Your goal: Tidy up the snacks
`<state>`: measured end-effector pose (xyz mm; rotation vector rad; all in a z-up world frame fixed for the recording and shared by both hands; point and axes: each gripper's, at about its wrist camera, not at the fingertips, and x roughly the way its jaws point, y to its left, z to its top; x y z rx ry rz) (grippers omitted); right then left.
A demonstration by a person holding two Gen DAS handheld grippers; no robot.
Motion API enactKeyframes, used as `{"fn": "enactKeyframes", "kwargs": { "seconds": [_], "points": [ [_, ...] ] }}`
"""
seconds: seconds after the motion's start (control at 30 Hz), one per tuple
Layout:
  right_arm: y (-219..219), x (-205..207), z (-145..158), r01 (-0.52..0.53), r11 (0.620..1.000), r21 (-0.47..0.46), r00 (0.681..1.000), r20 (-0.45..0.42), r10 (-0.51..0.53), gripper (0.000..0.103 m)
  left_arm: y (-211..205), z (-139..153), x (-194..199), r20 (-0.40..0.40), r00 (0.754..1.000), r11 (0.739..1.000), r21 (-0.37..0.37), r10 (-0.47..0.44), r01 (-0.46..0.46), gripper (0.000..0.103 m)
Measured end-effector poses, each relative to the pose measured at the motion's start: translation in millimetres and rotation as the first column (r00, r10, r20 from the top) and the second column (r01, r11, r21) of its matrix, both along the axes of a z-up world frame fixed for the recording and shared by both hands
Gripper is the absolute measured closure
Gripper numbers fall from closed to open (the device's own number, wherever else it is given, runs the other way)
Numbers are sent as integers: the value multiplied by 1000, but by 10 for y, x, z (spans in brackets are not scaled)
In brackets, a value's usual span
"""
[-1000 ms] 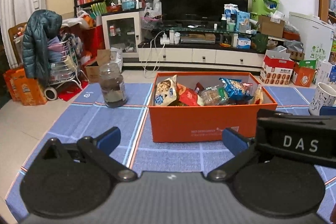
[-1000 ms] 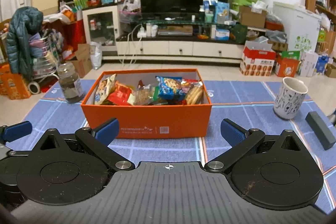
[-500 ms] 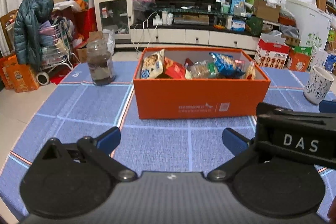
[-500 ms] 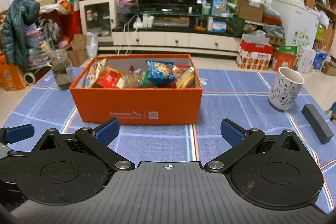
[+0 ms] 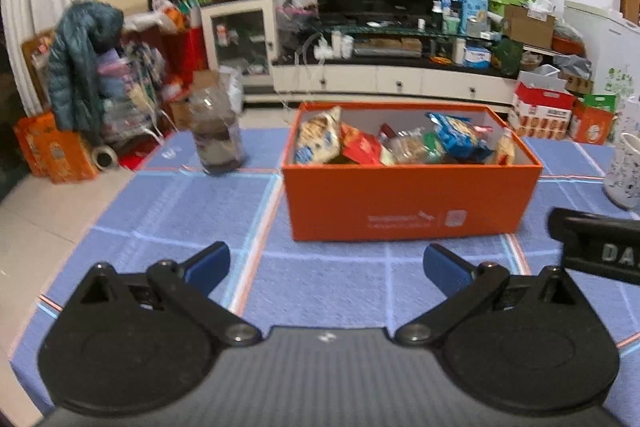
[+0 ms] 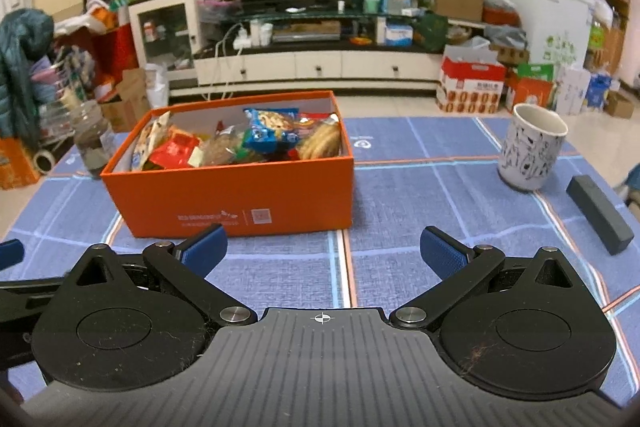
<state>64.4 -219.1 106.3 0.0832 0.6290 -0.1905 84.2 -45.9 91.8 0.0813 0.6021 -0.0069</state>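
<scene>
An orange box (image 5: 408, 203) full of snack packets (image 5: 456, 141) sits on the blue checked tablecloth; it also shows in the right wrist view (image 6: 240, 199), with the snack packets (image 6: 272, 131) inside. My left gripper (image 5: 326, 265) is open and empty, hovering over the cloth in front of the box. My right gripper (image 6: 323, 251) is open and empty, in front of the box and slightly to its right. The right gripper's body (image 5: 596, 247) shows at the left view's right edge.
A glass jar (image 5: 216, 139) stands left of the box. A patterned white mug (image 6: 530, 147) and a dark rectangular block (image 6: 600, 213) sit on the cloth to the right. The table's left edge drops to the floor (image 5: 40, 211). A cluttered TV stand is behind.
Both grippers have shifted and tilted, and the box's place in each view has changed. The left view has swung left. Both stay open and empty.
</scene>
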Motion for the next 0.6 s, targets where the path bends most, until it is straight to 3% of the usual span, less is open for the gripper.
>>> {"fn": "enactKeyframes", "kwargs": {
  "seconds": [0.1, 0.2, 0.3, 0.6],
  "points": [
    [-10, -14, 0, 25, 999, -48, 1000, 6, -25, 8, 76, 54, 3, 16, 1000, 1000, -20, 21, -21, 1],
    [0, 7, -24, -14, 1000, -12, 1000, -19, 14, 8, 107, 55, 31, 3, 1000, 999, -35, 23, -22, 1],
    [93, 25, -67, -35, 999, -40, 999, -38, 34, 8, 100, 40, 54, -12, 1000, 999, -41, 20, -21, 1],
    [95, 3, -31, -17, 998, -55, 999, -44, 15, 8, 69, 92, 38, 3, 1000, 999, -47, 11, -11, 1]
  ]
}}
